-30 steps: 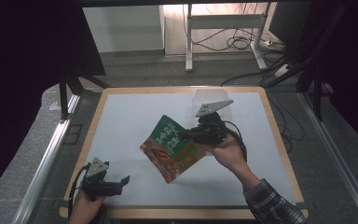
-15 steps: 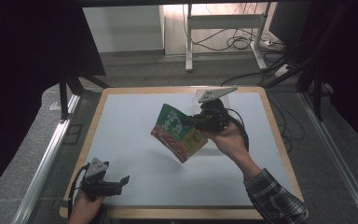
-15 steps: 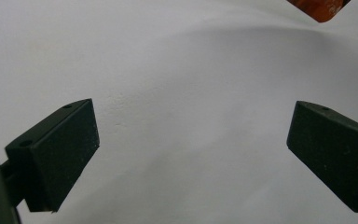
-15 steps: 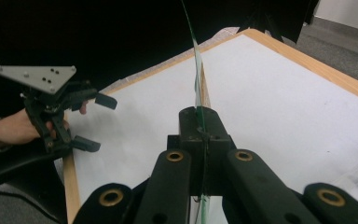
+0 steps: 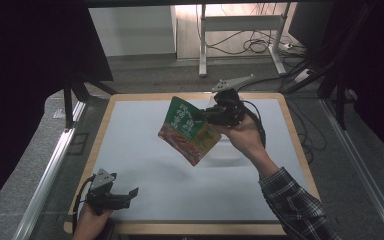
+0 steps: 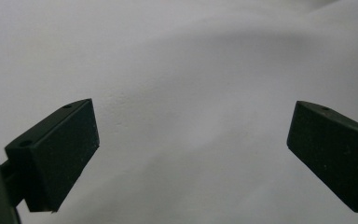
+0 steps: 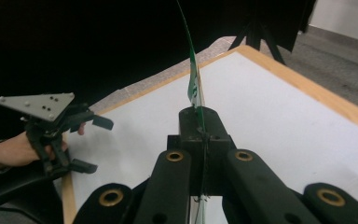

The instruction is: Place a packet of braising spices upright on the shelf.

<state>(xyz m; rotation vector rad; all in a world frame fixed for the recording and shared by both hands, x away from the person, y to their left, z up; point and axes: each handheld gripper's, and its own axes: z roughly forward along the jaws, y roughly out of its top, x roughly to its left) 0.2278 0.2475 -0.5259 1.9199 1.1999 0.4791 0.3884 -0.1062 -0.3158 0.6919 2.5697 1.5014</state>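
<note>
While aloft over the table [image 5: 130,130], green pouch [image 5: 187,131] pinched in right gripper [image 5: 206,116] (left gripper [image 5: 132,192] fingers spread, empty).

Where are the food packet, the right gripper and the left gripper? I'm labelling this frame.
food packet [image 5: 187,131], high view, middle of its printed face.
right gripper [image 5: 203,116], high view, jaws clamped on the packet's edge.
left gripper [image 5: 132,192], high view, between its open jaws.

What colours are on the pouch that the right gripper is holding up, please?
The pouch is green at the top, red-orange and yellow lower down; the high view shows it best.
</note>
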